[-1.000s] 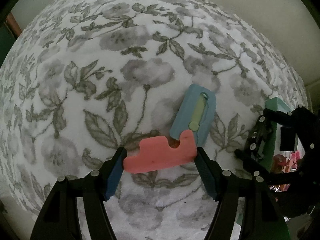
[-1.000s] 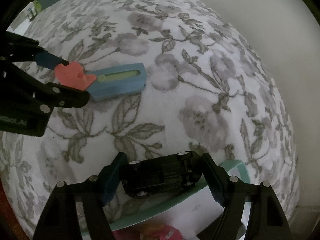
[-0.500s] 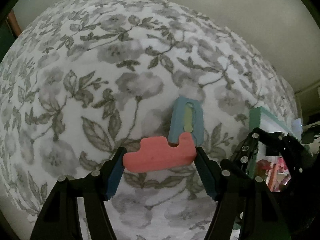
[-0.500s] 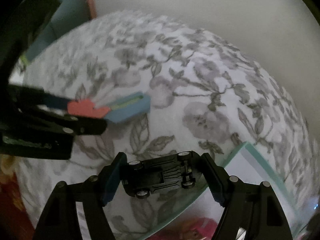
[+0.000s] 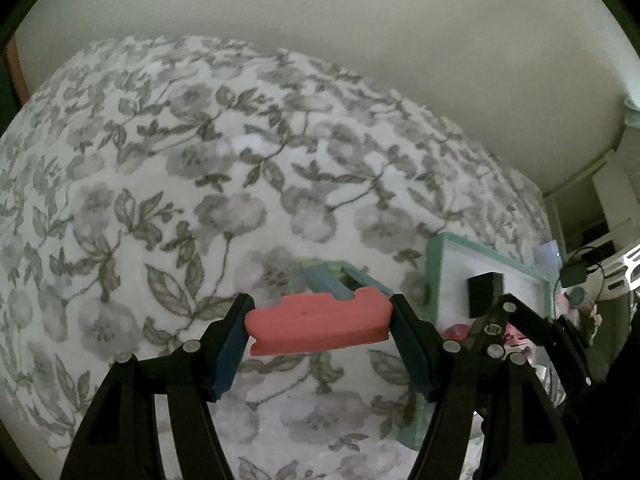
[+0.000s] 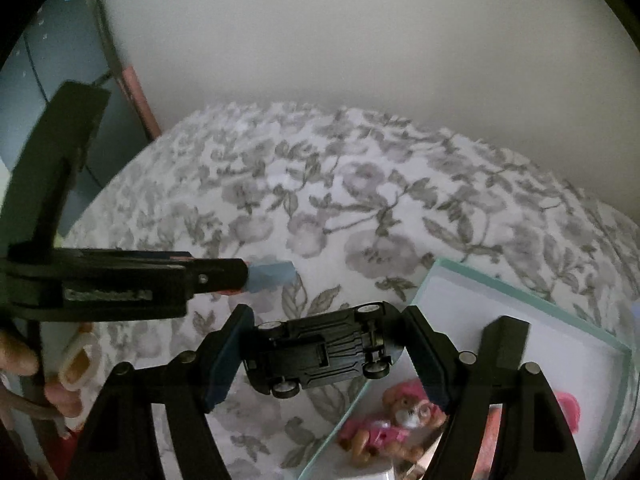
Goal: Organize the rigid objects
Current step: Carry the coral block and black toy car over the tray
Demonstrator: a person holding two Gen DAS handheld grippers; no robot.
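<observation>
Floral-printed white fabric (image 5: 168, 184) is covering the bed that is carrying the objects, and a plain pale wall (image 5: 360, 40) is standing at its far edge.

Left claw (image 5: 318, 322): both blue-padded fingers are pressing on the ends of a coral pink block (image 5: 316, 326), which is sitting crosswise between them, clear of the fabric. Just beyond the block, a blue case with a green slot (image 5: 340, 280) is lying on the fabric, partly hidden by the block.

Right claw (image 6: 326, 350): the fingers are clamping a black toy car (image 6: 320, 350) by its nose and tail, with the underside and the four wheels facing the camera. The car is hanging over the near left corner of a mint-green box (image 6: 500, 282), which is resting on the bed to the right. A pink toy pup figure (image 6: 394, 424) is lying inside the box at its near end.

In the right wrist view, the left claw (image 6: 246, 276) is appearing at the left, side-on, with the blue case (image 6: 272, 276) showing just past its tips.
</observation>
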